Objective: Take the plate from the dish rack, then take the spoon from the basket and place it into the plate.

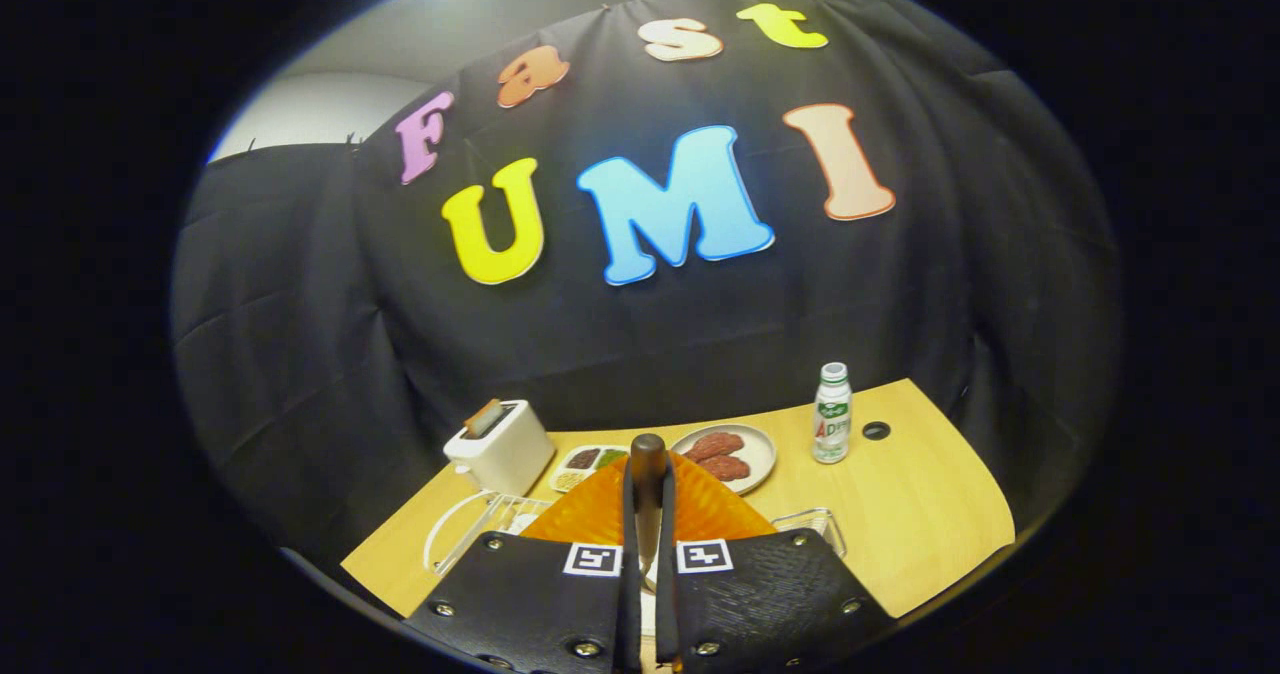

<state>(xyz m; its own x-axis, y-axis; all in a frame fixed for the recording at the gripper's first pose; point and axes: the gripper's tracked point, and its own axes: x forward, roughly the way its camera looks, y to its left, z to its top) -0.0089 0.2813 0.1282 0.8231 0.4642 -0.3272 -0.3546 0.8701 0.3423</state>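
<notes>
gripper [647, 554] fingers nearly closed, clamping the spoon [648, 484] handle between them, dark end upright | plate [650, 509] orange, just beyond the fingers on the table [900, 514] | handling: spoon judged light, stiff, slim, slippery; grip mid-handle

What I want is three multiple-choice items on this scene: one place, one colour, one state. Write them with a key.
1. The bottle stands:
A. on the toaster
B. right of the meat plate
C. in the rack

2. The plate just beyond the fingers is:
A. blue
B. white
C. orange

3. The fingers are:
A. shut on the spoon
B. wide open
C. shut on the bottle

Key: B, it stands on the table beside that plate; C, orange shows behind the fingers; A, its handle sits pinched between them.
</notes>
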